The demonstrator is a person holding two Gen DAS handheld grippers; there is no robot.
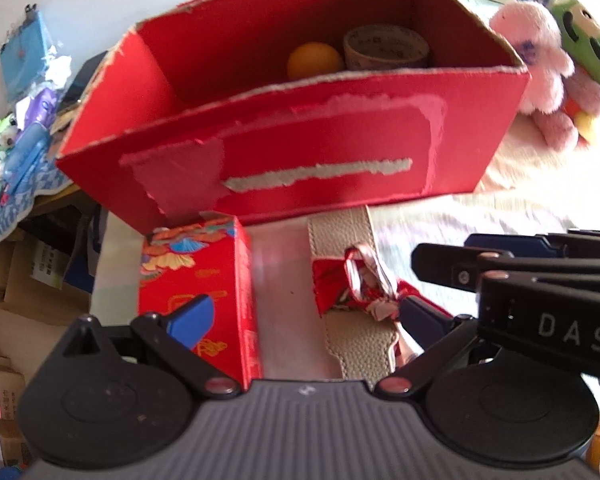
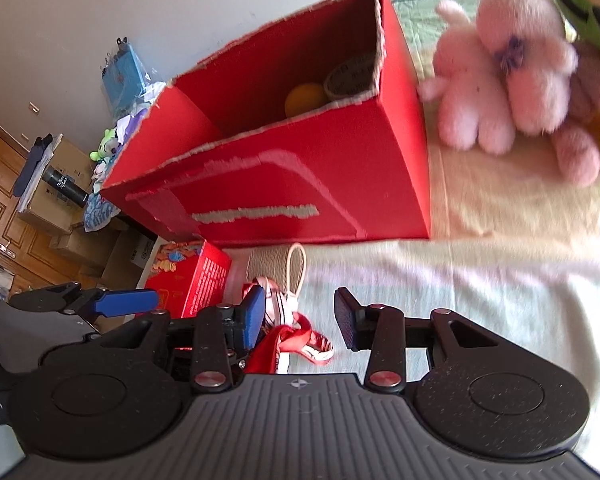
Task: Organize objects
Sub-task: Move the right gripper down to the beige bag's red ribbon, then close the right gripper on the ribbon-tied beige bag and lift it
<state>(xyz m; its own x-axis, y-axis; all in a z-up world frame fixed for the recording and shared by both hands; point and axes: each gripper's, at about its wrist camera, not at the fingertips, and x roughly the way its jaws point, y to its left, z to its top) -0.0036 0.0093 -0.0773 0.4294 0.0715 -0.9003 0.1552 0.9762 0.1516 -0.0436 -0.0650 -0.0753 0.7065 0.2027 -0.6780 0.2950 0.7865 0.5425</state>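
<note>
Red torn box [image 1: 300, 152] holds orange ball [image 1: 314, 60]; pink plush [image 2: 500, 80] beside.

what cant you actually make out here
- Floor of the red box: hidden by its front wall in both views; only an orange ball and a tape roll show.
- Beige strap: its near end is hidden by the left gripper.
- Print on the small red carton: blurred.
- Green plush: cut off by the right-wrist frame edge.

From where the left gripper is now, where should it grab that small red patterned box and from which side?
Grip the small red box near its top, across its narrow width, coming down from above. It stands upright, clear of the big red carton, and the open left gripper looks wide enough.
</note>
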